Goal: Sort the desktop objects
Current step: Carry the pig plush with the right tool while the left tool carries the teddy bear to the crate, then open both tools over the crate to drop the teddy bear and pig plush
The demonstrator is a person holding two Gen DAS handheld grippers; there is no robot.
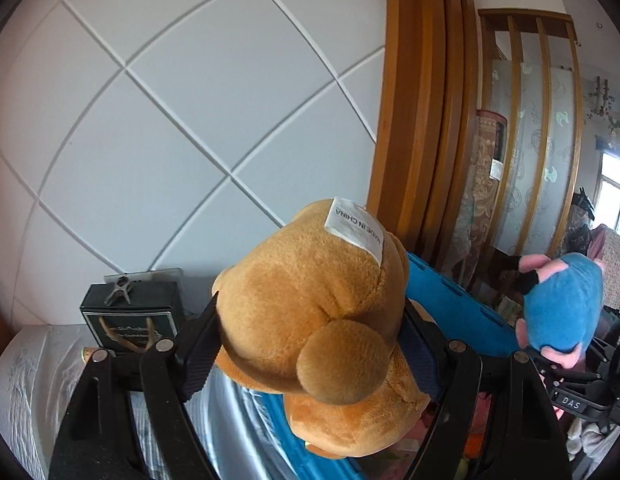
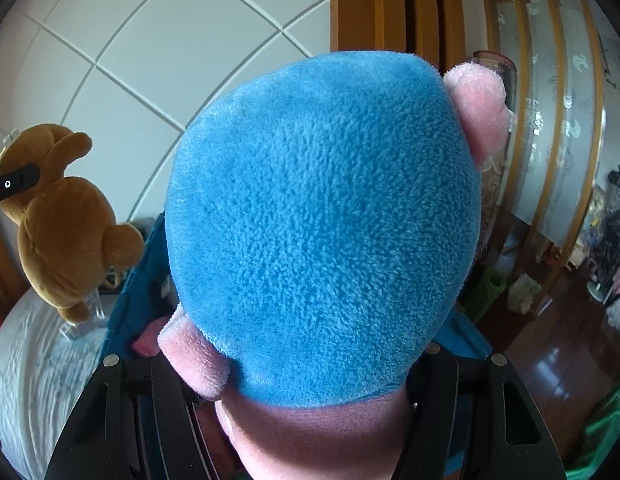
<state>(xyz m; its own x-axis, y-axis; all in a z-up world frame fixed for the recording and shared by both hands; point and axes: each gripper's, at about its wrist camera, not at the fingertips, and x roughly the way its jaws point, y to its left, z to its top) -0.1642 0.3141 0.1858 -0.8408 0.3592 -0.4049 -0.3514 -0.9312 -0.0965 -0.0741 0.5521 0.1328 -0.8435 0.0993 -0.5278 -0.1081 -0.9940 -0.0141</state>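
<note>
While both toys hang clear of the table (image 1: 26,364), entries stand thus. Item 1: brown plush bear (image 1: 310,320), clamped in the left tool (image 1: 310,364), pads pressing its flanks, held above the blue crate (image 1: 461,304). Item 2: blue-and-pink plush toy (image 2: 321,220), pinched in the right tool (image 2: 313,384), also raised near the crate. Handling advice: carry each fully over the rim before loosening, lower first, since soft bodies sag and may snag the wall. Container: 1 blue crate, holding pink and orange items, too hidden to name. A dark gift bag (image 1: 130,312) stands apart on the table
</note>
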